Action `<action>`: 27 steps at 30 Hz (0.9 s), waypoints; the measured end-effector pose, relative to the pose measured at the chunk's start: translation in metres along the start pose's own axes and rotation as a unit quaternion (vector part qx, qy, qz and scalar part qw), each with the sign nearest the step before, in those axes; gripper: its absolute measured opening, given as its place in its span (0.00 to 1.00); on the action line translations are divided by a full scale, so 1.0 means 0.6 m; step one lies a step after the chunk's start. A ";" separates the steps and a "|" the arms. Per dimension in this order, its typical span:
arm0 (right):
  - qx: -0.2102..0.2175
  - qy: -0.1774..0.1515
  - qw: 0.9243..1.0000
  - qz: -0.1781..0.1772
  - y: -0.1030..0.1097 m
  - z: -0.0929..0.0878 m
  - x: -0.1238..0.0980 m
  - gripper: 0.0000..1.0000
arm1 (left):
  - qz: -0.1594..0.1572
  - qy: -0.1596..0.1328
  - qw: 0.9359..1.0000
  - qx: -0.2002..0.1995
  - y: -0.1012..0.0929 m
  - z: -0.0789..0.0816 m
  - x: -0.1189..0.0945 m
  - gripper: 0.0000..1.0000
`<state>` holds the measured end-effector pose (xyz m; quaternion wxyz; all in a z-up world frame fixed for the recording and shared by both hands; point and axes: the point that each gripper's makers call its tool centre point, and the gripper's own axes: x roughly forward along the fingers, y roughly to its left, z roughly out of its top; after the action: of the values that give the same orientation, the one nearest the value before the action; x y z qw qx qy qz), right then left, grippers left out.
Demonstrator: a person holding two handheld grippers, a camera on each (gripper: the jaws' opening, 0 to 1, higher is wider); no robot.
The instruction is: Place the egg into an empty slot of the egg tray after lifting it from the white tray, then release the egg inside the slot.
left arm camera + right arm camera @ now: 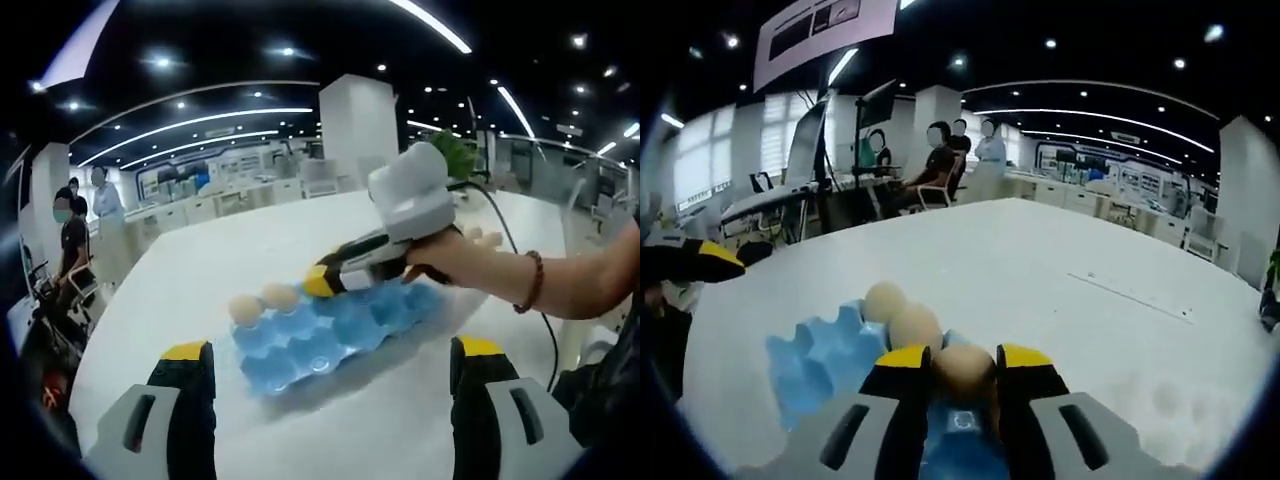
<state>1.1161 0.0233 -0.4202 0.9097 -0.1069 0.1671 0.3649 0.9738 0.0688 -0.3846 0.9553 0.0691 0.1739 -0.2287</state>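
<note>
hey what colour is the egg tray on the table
Light blue. The egg tray shows best in the left gripper view, on the white table.

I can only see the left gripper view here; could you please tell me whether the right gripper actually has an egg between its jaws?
Observer: Yes, the right gripper is closed on a brown egg over the blue egg tray.
Operator: Thank you. Are there eggs ahead of it?
Observer: Two eggs sit in a row just beyond the held one.
Operator: And the left gripper?
Observer: One yellow-tipped jaw of the left gripper shows at the picture's left edge, away from the tray.
</note>
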 end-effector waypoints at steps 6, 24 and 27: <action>-0.012 -0.001 1.000 0.000 -0.003 -0.001 0.003 0.24 | 0.000 -0.001 1.000 -0.001 0.000 0.000 0.002 1.00; 0.009 -0.023 1.000 0.012 -0.008 0.008 0.004 0.49 | -0.002 -0.002 1.000 0.001 -0.004 0.004 0.005 1.00; 0.020 -0.033 0.999 0.032 -0.001 0.014 0.002 0.57 | -0.002 -0.001 1.000 0.001 -0.004 0.003 0.005 1.00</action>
<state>1.1195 0.0262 -0.4128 0.9047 -0.0706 0.1472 0.3934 0.9757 0.0653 -0.3838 0.9550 0.0694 0.1725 -0.2311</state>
